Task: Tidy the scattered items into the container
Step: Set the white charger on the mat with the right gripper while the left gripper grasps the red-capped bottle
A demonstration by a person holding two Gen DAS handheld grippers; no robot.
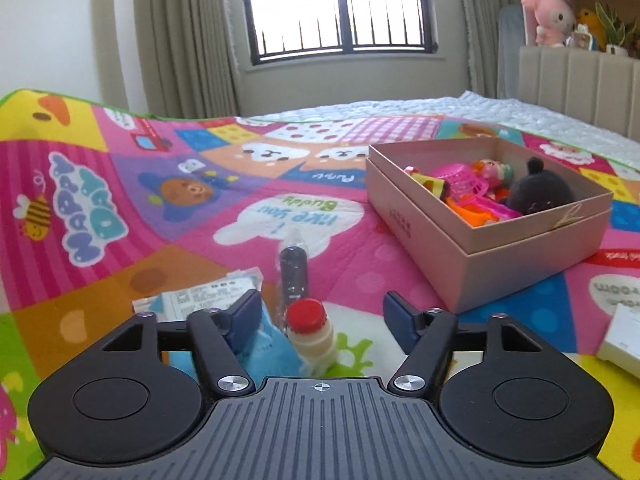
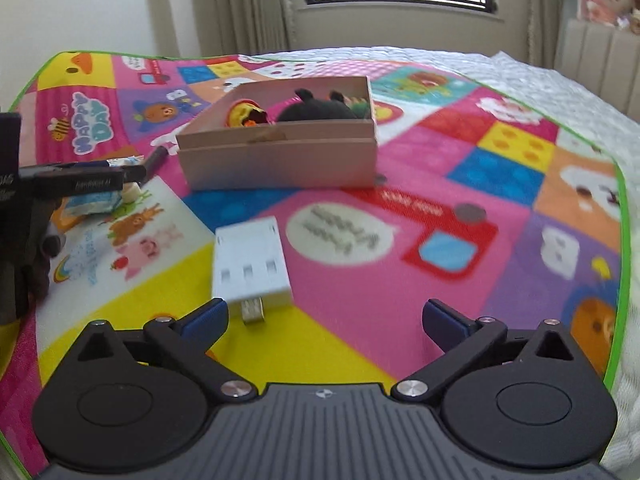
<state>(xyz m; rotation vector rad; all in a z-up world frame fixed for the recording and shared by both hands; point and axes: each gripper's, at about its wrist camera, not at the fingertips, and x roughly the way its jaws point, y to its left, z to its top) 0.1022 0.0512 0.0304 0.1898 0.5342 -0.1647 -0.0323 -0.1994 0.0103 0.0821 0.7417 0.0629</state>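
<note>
A beige cardboard box (image 1: 516,252) sits on the colourful play mat and holds several toys, among them a black plush (image 1: 540,192); it also shows in the right wrist view (image 2: 280,160). My left gripper (image 1: 320,316) is open over a small milk bottle with a red cap (image 1: 310,338), a blue packet (image 1: 266,350) and a dark tube (image 1: 294,270). My right gripper (image 2: 324,318) is open and empty, just behind a white power adapter (image 2: 250,264). The left gripper (image 2: 72,180) shows at the left of the right wrist view.
The play mat (image 2: 460,220) covers a bed with a white quilt (image 2: 540,80). A padded headboard (image 1: 580,80) and a shelf with a pink plush (image 1: 550,16) stand at the right. A window (image 1: 340,12) and curtains are behind.
</note>
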